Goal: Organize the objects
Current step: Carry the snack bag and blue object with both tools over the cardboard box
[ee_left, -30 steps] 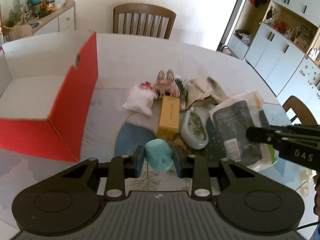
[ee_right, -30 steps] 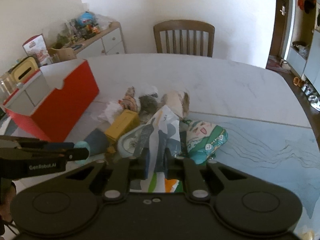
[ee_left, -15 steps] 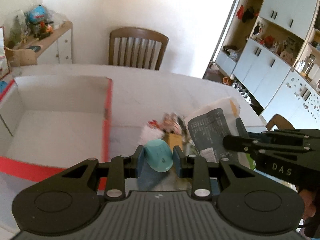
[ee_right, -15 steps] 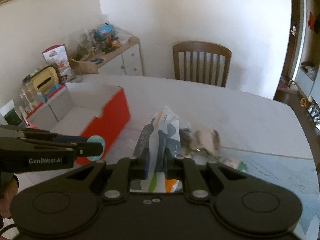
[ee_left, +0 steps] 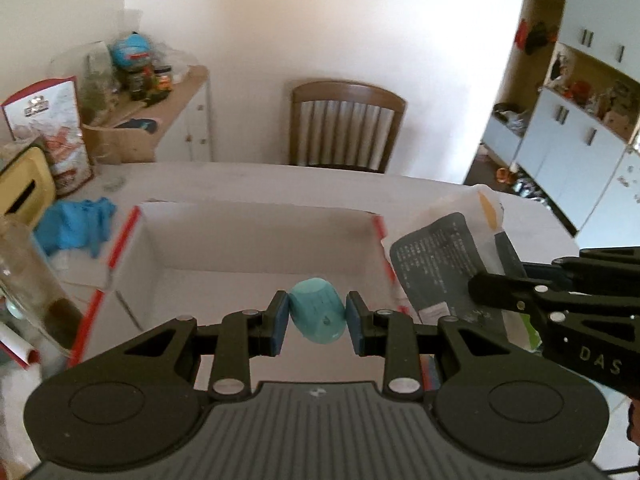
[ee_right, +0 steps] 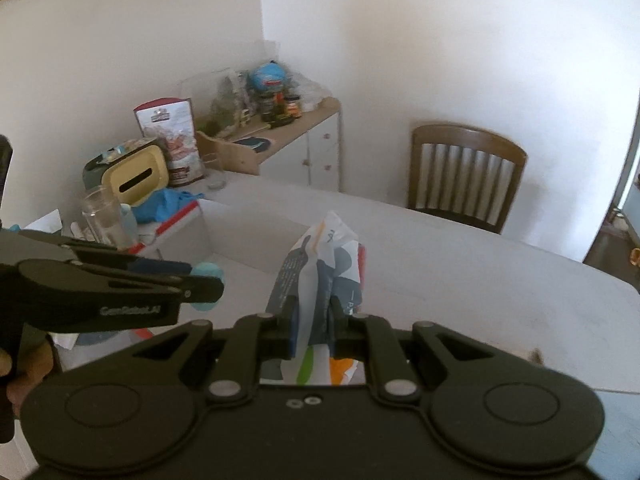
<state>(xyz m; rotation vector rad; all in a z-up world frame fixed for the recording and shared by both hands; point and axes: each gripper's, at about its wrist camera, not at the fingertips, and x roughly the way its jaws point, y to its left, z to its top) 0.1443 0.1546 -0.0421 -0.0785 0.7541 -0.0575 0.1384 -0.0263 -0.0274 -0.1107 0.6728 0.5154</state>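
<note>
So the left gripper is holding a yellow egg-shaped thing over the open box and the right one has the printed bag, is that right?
Not quite: the egg-shaped thing in the left gripper is teal, not yellow, as the left wrist view shows. It is indeed over the open box, and the right gripper is shut on the printed bag.

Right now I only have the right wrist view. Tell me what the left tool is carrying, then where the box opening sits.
Observer: The left tool grips a teal rounded object between both blue pads.
Operator: Now the box.
Observer: The open box lies straight ahead of that tool, and its white inside shows.
Operator: Describe my pouch from that side.
Observer: The pouch in the right tool shows a dark grey printed back. In the left wrist view it overlaps the box's right rim.
</note>
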